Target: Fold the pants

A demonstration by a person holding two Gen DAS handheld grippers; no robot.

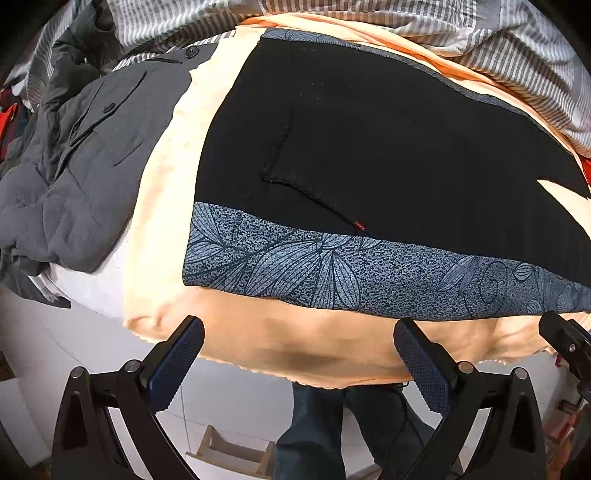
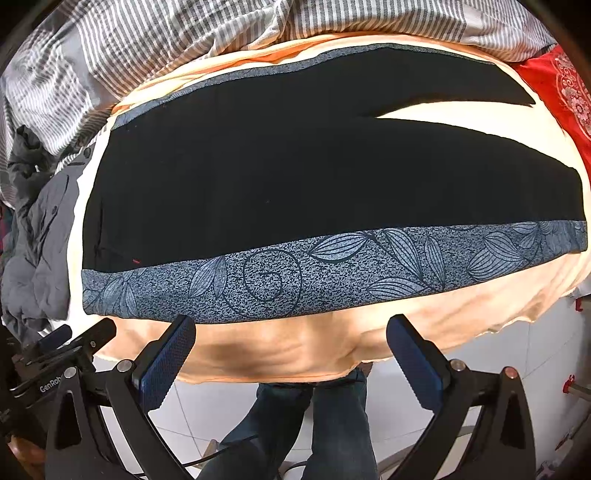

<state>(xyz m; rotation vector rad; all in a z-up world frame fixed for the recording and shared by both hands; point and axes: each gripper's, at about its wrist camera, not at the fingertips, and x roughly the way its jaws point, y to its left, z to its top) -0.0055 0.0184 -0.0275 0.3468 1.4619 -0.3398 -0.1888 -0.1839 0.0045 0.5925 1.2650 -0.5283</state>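
While both tools hang off the near edge of the bed, we see the pants [image 2: 295, 177] lying flat and spread out on the peach sheet [image 2: 288, 350], waist toward the left, legs running to the right and splitting apart near the far right end. They are black with a blue-grey leaf-print band [image 2: 332, 273] along the near side seam, and a thinner strip of the same print along the far seam. In the left wrist view the pants [image 1: 369, 140] show a back pocket [image 1: 295, 162] with a small red tab at its corner. We note the left hand-held gripper [image 1: 299, 354] is released, fingers wide apart, holding nothing, hovering just short of the printed band over the sheet's edge. Same for the right hand-held gripper [image 2: 291, 350]: spread wide, empty, near the middle of the near seam but not touching it. Each tool shows at the edge of the other's view. A grey padded jacket [image 1: 74, 166] lies bunched to the left of the waist, apart from the pants. A grey-and-white striped duvet [image 2: 221, 33] is piled along the far side of the bed, and a red patterned cloth [image 2: 561, 85] sits at the far right by the leg ends. Below the sheet's edge we see the person's legs in dark jeans [image 2: 295, 424] over white floor tiles [image 1: 229, 402].
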